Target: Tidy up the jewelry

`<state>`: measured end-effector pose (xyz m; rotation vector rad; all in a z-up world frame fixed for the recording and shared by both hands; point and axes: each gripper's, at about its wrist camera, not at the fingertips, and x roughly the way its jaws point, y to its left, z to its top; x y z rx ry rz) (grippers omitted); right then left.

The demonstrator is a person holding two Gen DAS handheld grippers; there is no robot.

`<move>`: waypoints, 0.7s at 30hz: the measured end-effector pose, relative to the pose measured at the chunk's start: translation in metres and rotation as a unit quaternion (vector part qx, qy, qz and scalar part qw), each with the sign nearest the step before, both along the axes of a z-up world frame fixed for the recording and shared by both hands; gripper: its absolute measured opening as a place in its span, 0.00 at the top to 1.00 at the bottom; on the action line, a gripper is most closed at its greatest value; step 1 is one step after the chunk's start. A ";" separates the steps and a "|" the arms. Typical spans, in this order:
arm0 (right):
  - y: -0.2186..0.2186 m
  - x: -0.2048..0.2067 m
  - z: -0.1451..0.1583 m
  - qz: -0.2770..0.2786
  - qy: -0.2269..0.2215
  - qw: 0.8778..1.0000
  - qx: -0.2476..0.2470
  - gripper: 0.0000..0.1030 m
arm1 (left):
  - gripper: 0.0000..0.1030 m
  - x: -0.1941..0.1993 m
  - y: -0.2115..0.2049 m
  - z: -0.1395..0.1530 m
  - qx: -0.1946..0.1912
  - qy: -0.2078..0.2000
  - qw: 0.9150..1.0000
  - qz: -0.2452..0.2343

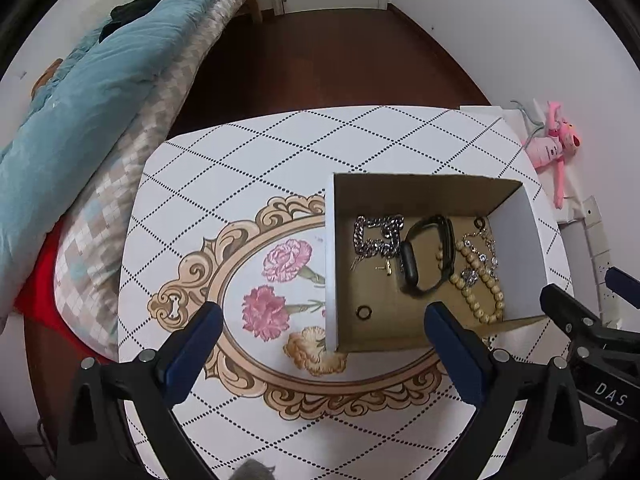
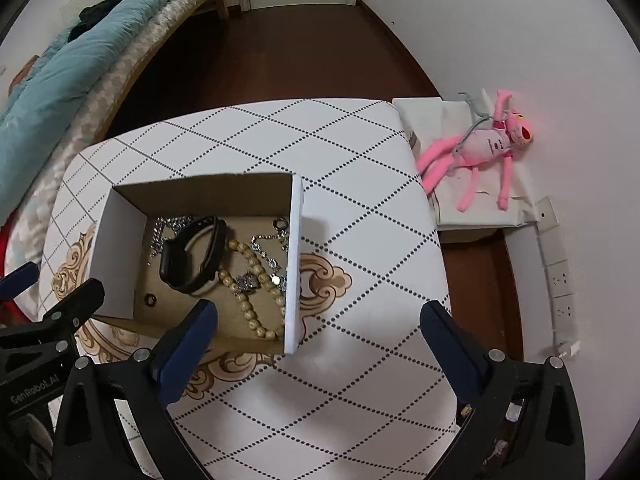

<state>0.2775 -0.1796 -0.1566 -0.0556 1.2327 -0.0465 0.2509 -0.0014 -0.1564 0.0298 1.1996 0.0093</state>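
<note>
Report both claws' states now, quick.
Left claw: open, holding nothing.
Right claw: open, holding nothing.

Box point(image 1: 516, 236): open cardboard, white outside, brown inside; upright on the tabletop point(image 1: 248, 152), toward its right edge.
Chain point(image 1: 378, 236): chunky silver links, bunched in the box's far-left corner.
Watch band point(image 1: 428, 260): black, looped, on its side at the middle of the box floor.
Beads point(image 1: 480, 280): cream wooden strand, curving along the right wall, touching the band.
Fine chain point(image 1: 486, 248): silver, with sparkling charms, tangled over the beads.
Ring point(image 1: 363, 312): small, dark, flat, alone near the front-left corner.
Small gold piece point(image 1: 386, 268): between chain and band; kind unclear.
</note>
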 end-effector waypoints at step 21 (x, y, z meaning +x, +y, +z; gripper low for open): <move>-0.004 -0.113 0.114 -0.012 -0.134 0.991 0.006 0.01 | 0.00 -0.116 0.011 0.110 -0.012 -0.121 0.992 0.021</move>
